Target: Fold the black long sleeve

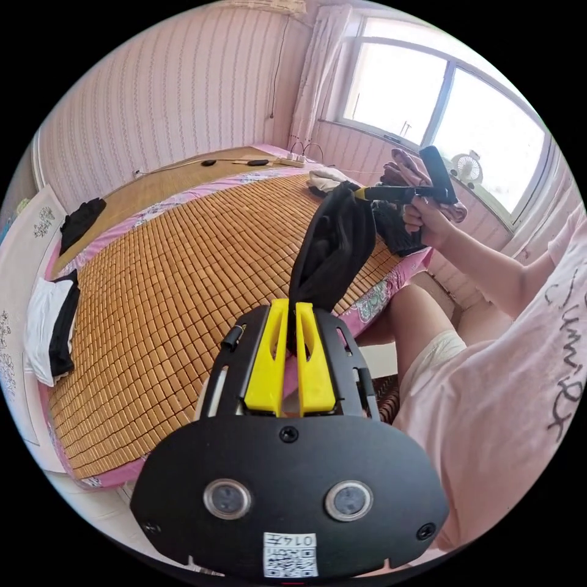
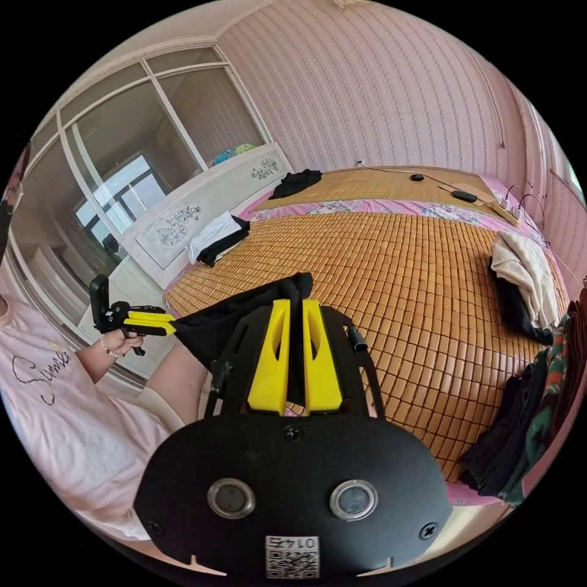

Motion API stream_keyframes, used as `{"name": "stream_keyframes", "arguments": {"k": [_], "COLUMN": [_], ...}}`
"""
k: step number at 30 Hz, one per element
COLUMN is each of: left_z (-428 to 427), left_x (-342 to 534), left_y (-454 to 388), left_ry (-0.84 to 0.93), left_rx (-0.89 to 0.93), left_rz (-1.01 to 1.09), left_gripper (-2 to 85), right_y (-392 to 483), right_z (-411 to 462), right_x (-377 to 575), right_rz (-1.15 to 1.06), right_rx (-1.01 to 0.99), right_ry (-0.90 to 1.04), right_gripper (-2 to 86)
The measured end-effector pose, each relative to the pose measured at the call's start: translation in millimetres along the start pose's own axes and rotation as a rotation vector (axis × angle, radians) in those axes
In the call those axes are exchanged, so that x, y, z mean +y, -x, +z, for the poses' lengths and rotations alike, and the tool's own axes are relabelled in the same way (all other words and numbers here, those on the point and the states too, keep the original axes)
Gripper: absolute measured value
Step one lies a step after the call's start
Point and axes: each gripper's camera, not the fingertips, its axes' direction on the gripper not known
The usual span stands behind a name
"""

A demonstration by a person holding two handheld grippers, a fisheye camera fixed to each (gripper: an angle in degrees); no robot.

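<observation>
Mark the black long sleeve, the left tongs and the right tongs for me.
black long sleeve (image 1: pixel 333 251), left gripper view, hanging middle.
left tongs (image 1: pixel 292 312), left gripper view, between tips.
right tongs (image 2: pixel 296 309), right gripper view, between tips.

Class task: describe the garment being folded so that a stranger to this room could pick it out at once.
Start at the bed's bamboo mat. At its near edge, the black long sleeve hangs stretched between the left gripper and the right gripper. Unlike the other clothes, it is lifted off the mat.

a bed (image 2: pixel 397 275) covered with a woven bamboo mat carries folded white-and-black clothes (image 2: pixel 217 238), a black garment (image 2: pixel 296 181), a cream garment (image 2: pixel 526 269), and a power strip (image 2: pixel 506 214).
</observation>
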Motion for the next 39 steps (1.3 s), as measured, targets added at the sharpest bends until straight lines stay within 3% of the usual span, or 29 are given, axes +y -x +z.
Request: {"name": "stream_keyframes", "arguments": {"k": [6, 13, 17, 19, 21, 22, 25, 30, 34, 39], "left_z": [-8, 71, 144, 191, 238, 263, 295, 266, 159, 30], "left_x": [-98, -255, -353, -394, -418, -422, -384, -235, -75, 89], "left_y": [-6, -46, -64, -65, -54, -37, 0, 42, 77, 120], "left_ry": [-0.105, -0.182, -0.201, -0.167, -0.108, -0.038, 0.06, 0.177, 0.149, 0.087], "left_rx": [-0.024, 0.119, 0.26, 0.23, 0.143, 0.117, 0.163, 0.168, 0.121, -0.053], "left_rz": [0.146, 0.301, 0.255, 0.216, 0.137, 0.034, -0.022, 0.04, -0.062, -0.341], "left_gripper": [-0.6, -0.5, -0.1, 0.3, 0.0, -0.3, -0.6, -0.7, -0.8, -0.8], "right_y": [-43, -157, -241, -317, -357, -366, -337, -209, -89, 27], "right_z": [-58, -179, -220, -214, -213, -212, -199, -156, -110, -45], "right_x": [-31, -112, -172, -220, -239, -243, -240, -193, -100, -30], "right_rz": [-0.007, 0.066, 0.149, 0.23, 0.395, 0.45, 0.363, 0.031, -0.048, 0.048], "right_rx": [0.13, 0.344, 0.496, 0.633, 0.754, 0.707, 0.538, 0.495, 0.268, 0.003], "right_ry": [-0.064, 0.009, 0.135, 0.278, 0.251, 0.195, 0.061, 0.099, 0.132, 0.307], "right_gripper": [2.3, 2.6, 3.2, 4.2, 5.2, 6.8, 10.2, 10.6, 10.1, 11.2]}}
